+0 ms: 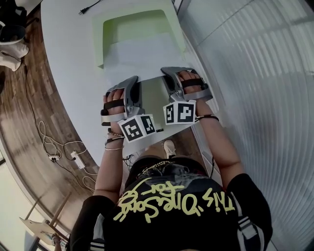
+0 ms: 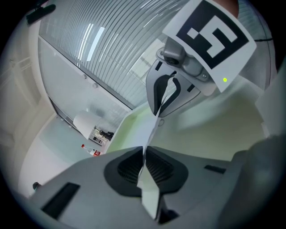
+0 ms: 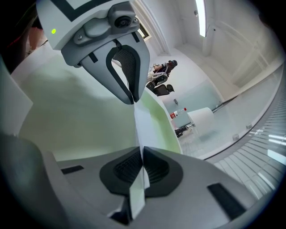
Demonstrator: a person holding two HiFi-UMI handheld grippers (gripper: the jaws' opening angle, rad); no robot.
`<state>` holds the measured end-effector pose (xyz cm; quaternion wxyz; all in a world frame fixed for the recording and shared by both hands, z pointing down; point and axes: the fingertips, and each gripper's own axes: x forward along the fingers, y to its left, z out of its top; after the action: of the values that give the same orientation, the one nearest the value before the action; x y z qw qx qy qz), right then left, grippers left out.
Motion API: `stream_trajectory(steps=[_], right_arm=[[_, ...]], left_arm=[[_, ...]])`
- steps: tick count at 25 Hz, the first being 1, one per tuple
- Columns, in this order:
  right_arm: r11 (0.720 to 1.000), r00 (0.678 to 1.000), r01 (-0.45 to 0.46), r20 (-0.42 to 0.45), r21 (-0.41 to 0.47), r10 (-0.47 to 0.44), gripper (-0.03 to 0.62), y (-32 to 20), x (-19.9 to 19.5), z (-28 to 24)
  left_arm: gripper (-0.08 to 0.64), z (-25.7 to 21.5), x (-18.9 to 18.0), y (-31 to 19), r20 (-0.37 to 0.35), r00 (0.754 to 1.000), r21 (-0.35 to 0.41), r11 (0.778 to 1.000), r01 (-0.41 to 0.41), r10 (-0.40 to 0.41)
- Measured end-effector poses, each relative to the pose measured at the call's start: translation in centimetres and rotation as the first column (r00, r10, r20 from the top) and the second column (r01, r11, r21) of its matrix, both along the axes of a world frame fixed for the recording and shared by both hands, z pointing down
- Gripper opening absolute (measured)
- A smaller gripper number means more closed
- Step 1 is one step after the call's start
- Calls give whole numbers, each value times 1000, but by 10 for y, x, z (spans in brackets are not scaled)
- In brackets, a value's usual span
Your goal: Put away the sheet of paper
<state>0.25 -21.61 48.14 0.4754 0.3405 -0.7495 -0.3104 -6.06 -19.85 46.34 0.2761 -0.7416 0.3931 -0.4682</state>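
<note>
A white sheet of paper (image 1: 142, 58) lies partly inside a pale green open tray (image 1: 110, 29) on the long white table (image 1: 68, 73). Both grippers hold its near edge. My left gripper (image 1: 133, 80) is shut on the sheet's left part, where the paper (image 2: 150, 129) runs edge-on between its dark pads (image 2: 129, 167). My right gripper (image 1: 168, 71) is shut on the right part, and the sheet (image 3: 139, 129) passes between its pads (image 3: 156, 167). Each gripper view shows the other gripper, pinched on the same edge, over the green tray (image 3: 76, 112).
A ribbed glass wall (image 1: 255, 63) runs close along the table's right side. A black plug cable (image 1: 91, 7) lies at the table's far end. A white roll (image 3: 203, 118) and a red-capped bottle (image 3: 178, 112) stand beyond the tray. Cables and a power strip (image 1: 76, 158) lie on the wooden floor at left.
</note>
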Motion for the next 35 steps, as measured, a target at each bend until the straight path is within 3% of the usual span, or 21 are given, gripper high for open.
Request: stream_trajectory(steps=[35], right_arm=[[998,999,-45,-14,-39,44,8,-31,0,17]], left_arm=[[21,12,-13,-30,38,998,-8,999,47,-46]])
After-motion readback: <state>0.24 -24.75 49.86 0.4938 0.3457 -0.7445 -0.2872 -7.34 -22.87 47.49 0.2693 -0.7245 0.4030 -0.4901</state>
